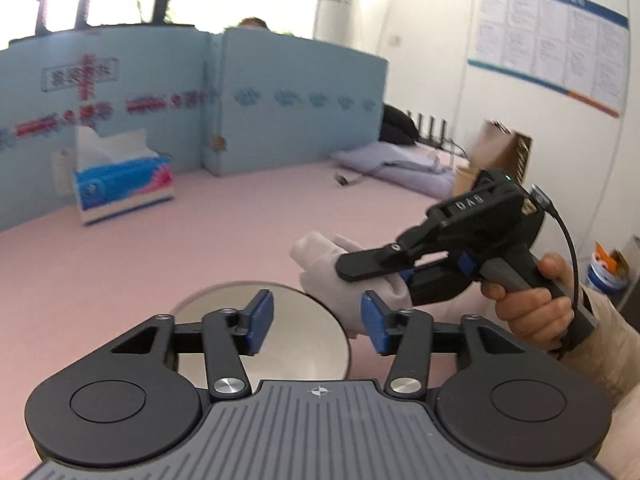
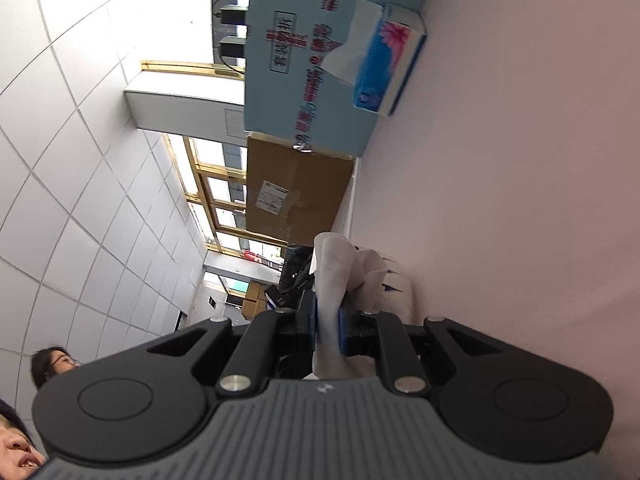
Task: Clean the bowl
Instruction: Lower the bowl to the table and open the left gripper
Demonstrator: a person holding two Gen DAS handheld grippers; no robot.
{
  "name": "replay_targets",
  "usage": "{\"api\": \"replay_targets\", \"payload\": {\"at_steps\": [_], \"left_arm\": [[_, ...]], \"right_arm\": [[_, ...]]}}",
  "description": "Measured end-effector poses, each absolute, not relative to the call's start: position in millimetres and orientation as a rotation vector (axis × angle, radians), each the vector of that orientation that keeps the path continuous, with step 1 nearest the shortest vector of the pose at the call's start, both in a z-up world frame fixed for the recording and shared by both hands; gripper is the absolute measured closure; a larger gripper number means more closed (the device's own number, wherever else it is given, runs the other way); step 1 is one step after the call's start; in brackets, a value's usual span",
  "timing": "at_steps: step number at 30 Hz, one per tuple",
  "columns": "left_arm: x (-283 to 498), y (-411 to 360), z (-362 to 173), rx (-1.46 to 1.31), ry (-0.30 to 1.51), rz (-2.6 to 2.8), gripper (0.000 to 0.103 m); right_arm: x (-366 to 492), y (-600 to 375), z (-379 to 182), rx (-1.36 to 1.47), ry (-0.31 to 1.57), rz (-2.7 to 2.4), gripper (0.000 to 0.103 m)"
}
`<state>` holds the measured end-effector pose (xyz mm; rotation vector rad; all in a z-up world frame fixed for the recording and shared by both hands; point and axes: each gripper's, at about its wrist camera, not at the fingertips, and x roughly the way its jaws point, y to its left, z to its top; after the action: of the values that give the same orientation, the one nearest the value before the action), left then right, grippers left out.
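Tissue box [image 1: 124,182] sits at mid-left of my left view, well apart; lower centre, my left gripper [image 1: 318,322] is spread wide over the steel bowl [image 1: 280,332], probably to steady its rim; right of it my right gripper [image 1: 380,270] pinches a wadded tissue [image 1: 332,264] beside the bowl, with bare pink table [image 1: 220,232] all round

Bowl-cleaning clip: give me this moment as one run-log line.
left gripper: open, over steel bowl | right gripper: shut on tissue wad, beside bowl | tissue box: far left on pink table
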<state>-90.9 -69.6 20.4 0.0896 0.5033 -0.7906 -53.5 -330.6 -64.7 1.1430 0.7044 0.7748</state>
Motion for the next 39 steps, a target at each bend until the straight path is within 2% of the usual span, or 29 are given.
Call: {"api": "replay_targets", "payload": {"at_steps": [6, 16, 18, 19, 26, 32, 39], "left_arm": [[-89.0, -45.3, 34.6, 0.033, 0.468, -0.634, 0.024], [-86.1, 7.5, 46.3, -0.053, 0.429, -0.314, 0.012], [-84.6, 18.6, 45.9, -0.071, 0.427, -0.25, 0.001], [-83.8, 24.2, 45.7, -0.08, 0.426, -0.218, 0.0], [-72.3, 49.6, 37.0, -0.105, 0.454, -0.09, 0.0], [-62.1, 43.4, 24.1, -0.068, 0.503, -0.071, 0.0], [-53.3, 31.8, 13.1, -0.038, 0.536, -0.073, 0.0]], "right_arm": [[-53.3, -325.0, -42.3, 1.064, 0.661, 0.779, 0.088], [-53.1, -325.0, -11.1, 0.893, 0.585, 0.659, 0.088], [-55.8, -322.4, -1.2, 0.793, 0.563, 0.579, 0.088], [-57.0, -319.9, 3.1, 0.741, 0.553, 0.542, 0.088], [-57.3, -291.5, 16.0, 0.399, 0.522, 0.309, 0.088], [-43.0, -264.3, 3.6, 0.158, 0.514, 0.19, 0.088], [-29.9, -256.2, -10.3, 0.09, 0.548, 0.173, 0.088]]}}
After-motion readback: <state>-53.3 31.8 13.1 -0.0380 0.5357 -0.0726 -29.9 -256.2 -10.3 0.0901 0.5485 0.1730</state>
